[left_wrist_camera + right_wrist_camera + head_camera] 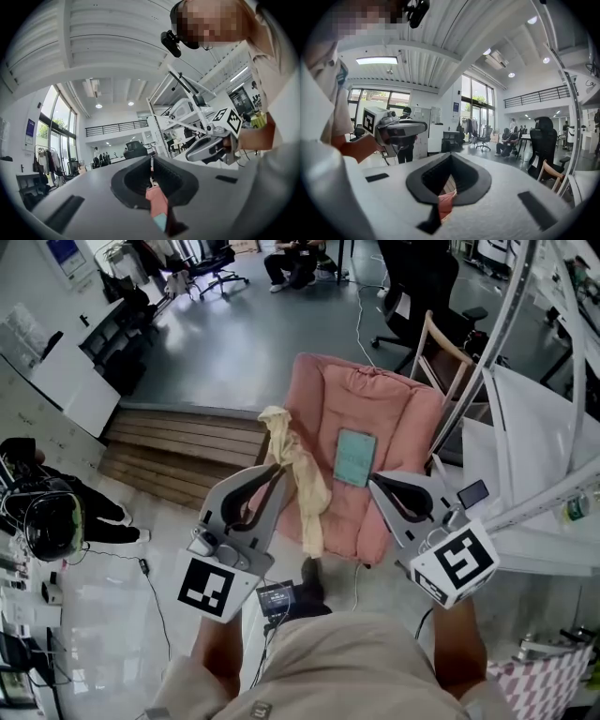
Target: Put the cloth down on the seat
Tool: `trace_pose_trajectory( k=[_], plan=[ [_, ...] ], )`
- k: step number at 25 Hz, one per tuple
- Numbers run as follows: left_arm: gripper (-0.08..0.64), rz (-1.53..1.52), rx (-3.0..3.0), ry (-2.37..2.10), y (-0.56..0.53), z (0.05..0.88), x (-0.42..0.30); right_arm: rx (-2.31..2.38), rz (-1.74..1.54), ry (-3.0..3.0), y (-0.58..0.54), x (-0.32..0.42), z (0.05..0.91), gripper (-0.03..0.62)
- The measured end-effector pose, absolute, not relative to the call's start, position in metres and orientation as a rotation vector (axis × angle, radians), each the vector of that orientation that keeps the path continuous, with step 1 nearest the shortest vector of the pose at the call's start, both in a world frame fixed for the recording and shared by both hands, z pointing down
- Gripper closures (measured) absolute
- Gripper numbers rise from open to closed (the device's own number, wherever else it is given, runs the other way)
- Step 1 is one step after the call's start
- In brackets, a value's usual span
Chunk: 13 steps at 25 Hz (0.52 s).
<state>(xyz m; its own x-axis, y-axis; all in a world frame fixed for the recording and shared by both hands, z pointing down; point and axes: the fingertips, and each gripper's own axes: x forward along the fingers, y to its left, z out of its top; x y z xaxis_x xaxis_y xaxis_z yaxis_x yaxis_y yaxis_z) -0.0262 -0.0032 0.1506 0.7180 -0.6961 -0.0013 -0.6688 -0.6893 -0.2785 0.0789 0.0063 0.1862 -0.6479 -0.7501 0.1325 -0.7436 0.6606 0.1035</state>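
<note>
**A:** Is the cloth (298, 474) down?

**B:** It looks so to me. It's a cream cloth, lying in a long rumpled strip along the left edge of the pink armchair (394, 418). It runs from up by the backrest to the seat's front edge, where its end hangs over a little.

**A:** Is the left claw (275, 476) holding it?

**B:** I don't think so. Its jaws are pressed together, and in the slit between them I see only pink cushion and a bit of teal, no cream fabric. The tip sits just beside the strip. Whether it brushes it, I can't tell.

**A:** And the right claw (374, 480)?

**B:** Pressed together as well, with nothing in it. It's up near the chair's right edge, well apart from the cloth.

**A:** What's the teal?

**B:** A flat teal card (355, 457) in the middle of the cushion, clear of the cloth.

**A:** So which step is this?

**B:** I'd say the tail end, with the cloth put down and let go. It's bunched on the edge rather than spread over the seat, though. If that counts, the next move is just drawing both claws away without snagging the strip. If it doesn't, the left claw has to open, pinch the cloth near its middle and pull it toward the seat's centre, short of the card.
</note>
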Motion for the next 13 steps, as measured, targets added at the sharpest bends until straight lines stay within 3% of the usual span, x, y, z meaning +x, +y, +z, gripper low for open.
trace_pose_trajectory(
  k=[13],
  plan=[
    [0.540, -0.159, -2.657, 1.123, 0.023, 0.156, -0.027, 1.203, -0.066, -2.734, 0.029, 0.081, 0.187, 0.603]
  ],
)
